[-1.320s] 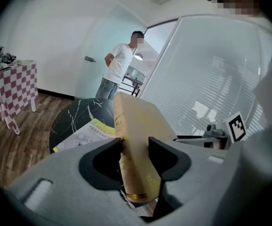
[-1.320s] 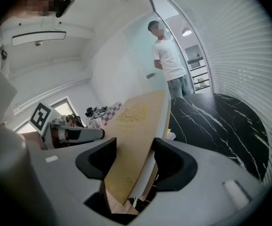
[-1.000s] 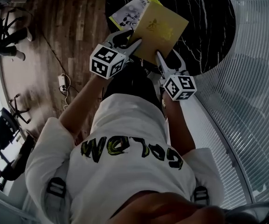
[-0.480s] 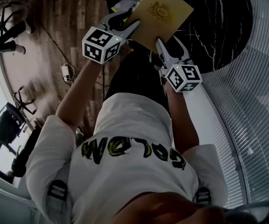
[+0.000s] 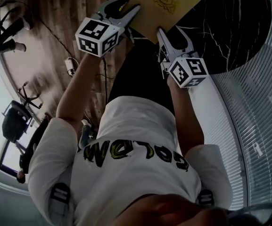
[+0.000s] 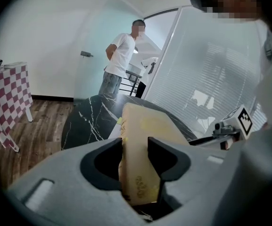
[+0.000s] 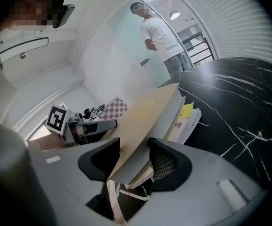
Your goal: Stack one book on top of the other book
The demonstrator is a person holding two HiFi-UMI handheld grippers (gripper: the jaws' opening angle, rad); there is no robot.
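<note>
A yellow book [image 5: 166,6] hangs tilted over the black marble table [image 5: 220,27]. My left gripper [image 5: 132,6] is shut on its left edge, and in the left gripper view both pads press the yellow book [image 6: 140,140]. My right gripper [image 5: 165,36] is shut on its near edge; its jaws have just been closing, with the yellow book [image 7: 147,114] between them. A white book with yellow sticky notes [image 7: 187,117] lies on the table right under the yellow one. The head view hides it almost entirely.
A person [image 6: 119,60] stands beyond the table, near a glass wall. A table with a checked cloth [image 6: 6,98] stands at the left on the wooden floor [image 5: 55,55]. Ribbed glass panels [image 5: 253,117] curve along the right. Chairs [image 5: 15,121] stand at the far left.
Both grippers have carried the yellow book forward and down over the table. The white book, plainly in sight beside it a second ago, is now covered in the head view.
</note>
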